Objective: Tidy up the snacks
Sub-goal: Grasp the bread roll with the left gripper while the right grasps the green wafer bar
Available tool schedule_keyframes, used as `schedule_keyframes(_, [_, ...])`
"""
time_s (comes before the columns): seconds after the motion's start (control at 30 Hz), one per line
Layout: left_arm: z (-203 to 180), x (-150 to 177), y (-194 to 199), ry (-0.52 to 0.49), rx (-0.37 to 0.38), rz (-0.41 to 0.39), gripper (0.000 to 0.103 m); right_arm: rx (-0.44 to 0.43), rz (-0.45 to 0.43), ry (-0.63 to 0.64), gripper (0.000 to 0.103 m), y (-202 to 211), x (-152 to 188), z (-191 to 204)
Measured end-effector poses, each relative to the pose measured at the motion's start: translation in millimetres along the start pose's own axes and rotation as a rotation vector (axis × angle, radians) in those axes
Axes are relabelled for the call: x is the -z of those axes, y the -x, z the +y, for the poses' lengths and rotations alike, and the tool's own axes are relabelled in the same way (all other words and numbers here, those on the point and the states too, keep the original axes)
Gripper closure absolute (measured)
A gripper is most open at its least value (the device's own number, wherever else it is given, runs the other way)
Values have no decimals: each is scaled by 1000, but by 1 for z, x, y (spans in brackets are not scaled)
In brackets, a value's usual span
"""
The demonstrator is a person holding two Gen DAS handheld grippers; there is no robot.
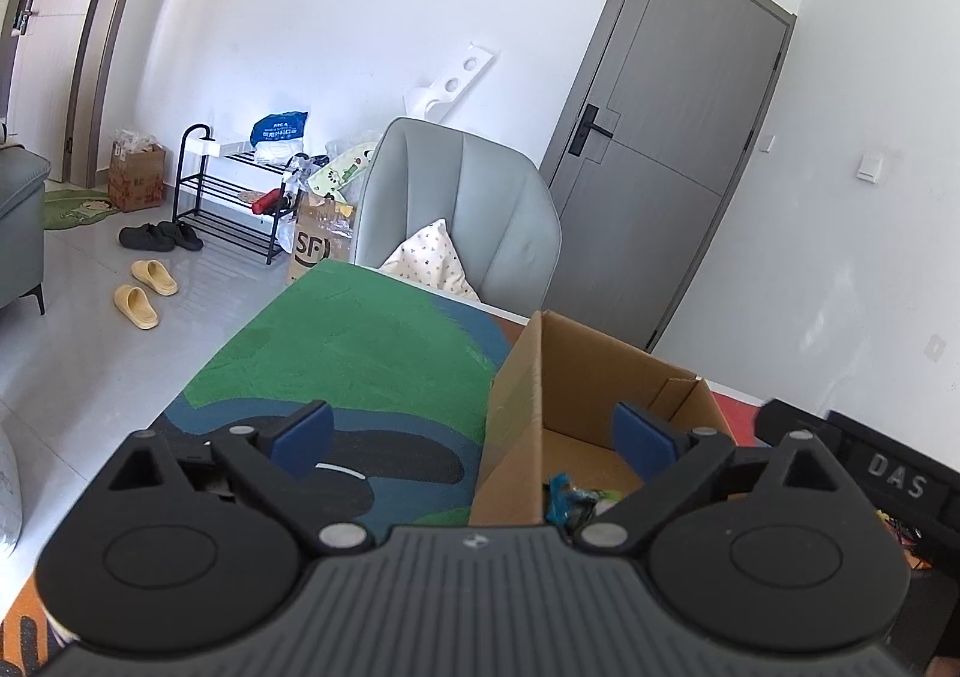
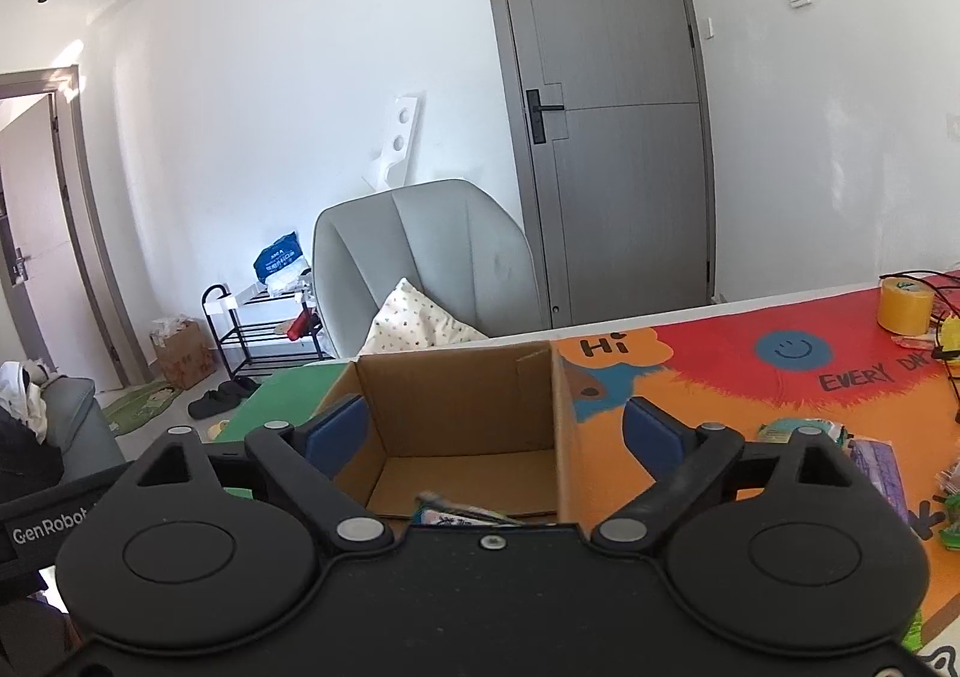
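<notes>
Cardboard, brown and open-topped, forms the box (image 2: 468, 425) standing on the colourful printed table mat (image 2: 720, 377), near the mat's far edge. A blue snack packet (image 1: 567, 500) lies on the box floor at its near wall. The left gripper (image 1: 474, 440) hangs wide, empty, straddling the box's left wall. The right gripper (image 2: 495, 431) also gapes wide with nothing between its blue pads (image 2: 651, 437). More snack packets (image 2: 870, 467) lie toward the mat's right edge, beyond them a yellow tape roll (image 2: 905, 305).

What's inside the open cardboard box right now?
The open brown cardboard box shows a mostly bare floor, with one crinkled blue-green snack wrapper at its near edge. Each gripper's own body covers the nearest part of the box, so anything more lying there cannot be seen.
</notes>
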State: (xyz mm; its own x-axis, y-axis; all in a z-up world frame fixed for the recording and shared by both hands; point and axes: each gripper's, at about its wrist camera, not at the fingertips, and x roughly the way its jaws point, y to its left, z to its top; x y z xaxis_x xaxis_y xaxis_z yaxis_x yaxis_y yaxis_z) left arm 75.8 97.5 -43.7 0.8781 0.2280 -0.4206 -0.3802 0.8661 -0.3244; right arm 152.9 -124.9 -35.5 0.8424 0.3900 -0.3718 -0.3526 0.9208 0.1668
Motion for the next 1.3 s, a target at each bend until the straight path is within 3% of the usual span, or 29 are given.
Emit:
schedule_keyframes(0.17, [-10,3,2,-7,10,-3,4,37,6,-36,0,13,3,-25])
schedule_keyframes(0.57, [-51,17,18,-82,86,7,1,90,30,-159,0,47,5,-79])
schedule_keyframes(0.93, [-96,32,27,-172,168,20,1,236,21,-171,0,73,15,-120])
schedule_keyframes(1.3, [-137,54,25,-289,246,40,1,229,56,-233,0,78,38,-156])
